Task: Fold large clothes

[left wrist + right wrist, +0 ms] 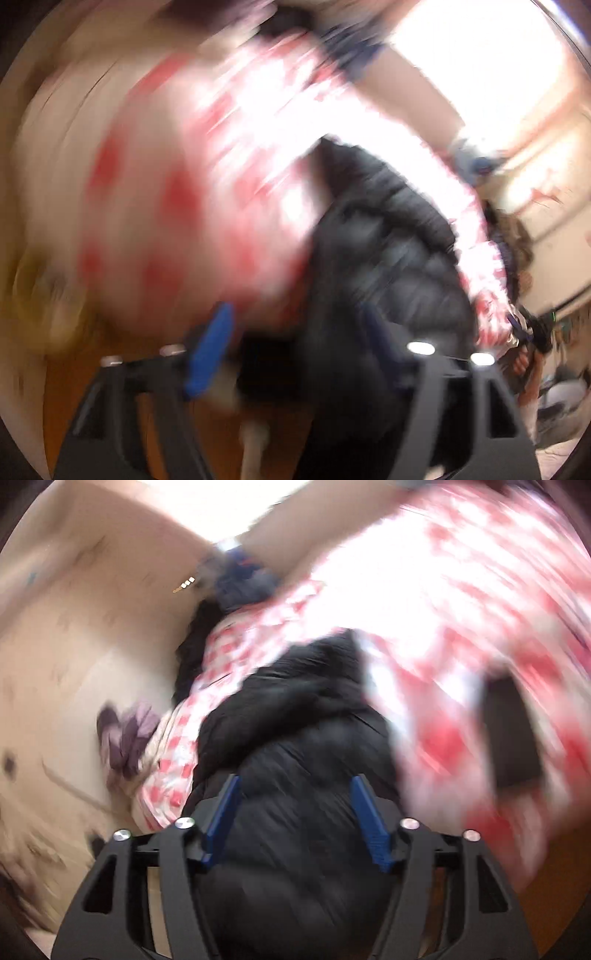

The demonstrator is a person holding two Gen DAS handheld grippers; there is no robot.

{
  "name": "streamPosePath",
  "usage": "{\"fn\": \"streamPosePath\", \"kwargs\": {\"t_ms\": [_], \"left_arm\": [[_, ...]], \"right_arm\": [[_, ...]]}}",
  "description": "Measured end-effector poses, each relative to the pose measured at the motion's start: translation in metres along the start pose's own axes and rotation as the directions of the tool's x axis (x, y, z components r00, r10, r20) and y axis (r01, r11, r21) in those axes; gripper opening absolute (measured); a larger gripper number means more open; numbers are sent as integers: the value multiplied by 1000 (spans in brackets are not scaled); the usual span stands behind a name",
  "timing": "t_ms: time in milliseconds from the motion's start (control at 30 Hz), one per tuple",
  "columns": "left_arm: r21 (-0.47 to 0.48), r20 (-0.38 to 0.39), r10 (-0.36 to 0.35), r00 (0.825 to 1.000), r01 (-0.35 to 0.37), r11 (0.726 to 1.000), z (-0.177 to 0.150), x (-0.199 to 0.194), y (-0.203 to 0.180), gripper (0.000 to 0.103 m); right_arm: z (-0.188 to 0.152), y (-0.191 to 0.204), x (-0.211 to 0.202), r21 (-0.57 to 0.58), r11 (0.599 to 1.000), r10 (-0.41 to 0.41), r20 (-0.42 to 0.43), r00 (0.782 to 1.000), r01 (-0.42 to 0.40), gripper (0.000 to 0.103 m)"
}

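Both tools gape over the black puffer jacket (295, 775).

The right gripper (295, 819) is pointing down over a black quilted puffer jacket (295, 746), its blue ribbed fingers (223, 819) standing apart with the jacket's padded fabric bulging between them; whether the pads are pressing on it cannot be told. A red-and-white checked cloth (461, 627) is lying blurred under and around the jacket. A crumpled purple garment (125, 734) is sitting at the left on a pale surface (66, 646).
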State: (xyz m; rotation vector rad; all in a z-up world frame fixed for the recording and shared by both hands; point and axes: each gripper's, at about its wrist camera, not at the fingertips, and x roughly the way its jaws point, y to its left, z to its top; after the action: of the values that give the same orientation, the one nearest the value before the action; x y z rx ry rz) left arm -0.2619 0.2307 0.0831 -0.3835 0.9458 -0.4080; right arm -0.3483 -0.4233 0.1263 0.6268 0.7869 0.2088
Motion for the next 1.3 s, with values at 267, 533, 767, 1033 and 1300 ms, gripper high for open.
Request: {"fn": "streamPosePath", "kwargs": {"t_ms": [267,533,767,1033,1300], "left_arm": [[167,31,-223,974,215,962,125,211,-143,77],[-101,-65,-105,992,98,990,146,338,-96,77],[21,-148,-113,983,118,993,128,291,-86,77],[18,-214,-192,958,201,980,26,141,-6,96],[-327,-299,-557,775,465,823,-91,156,65,96]], "right_arm": [[93,67,248,-228,958,-194,-62,979,176,63],[120,-15,306,-60,949,-313,-111,943,308,56],[117,-21,276,-98,959,-278,-134,951,266,59],[7,-33,95,-51,999,-13,-189,982,3,96],[-106,-130,9,331,939,177,-232,956,-94,96]]}}
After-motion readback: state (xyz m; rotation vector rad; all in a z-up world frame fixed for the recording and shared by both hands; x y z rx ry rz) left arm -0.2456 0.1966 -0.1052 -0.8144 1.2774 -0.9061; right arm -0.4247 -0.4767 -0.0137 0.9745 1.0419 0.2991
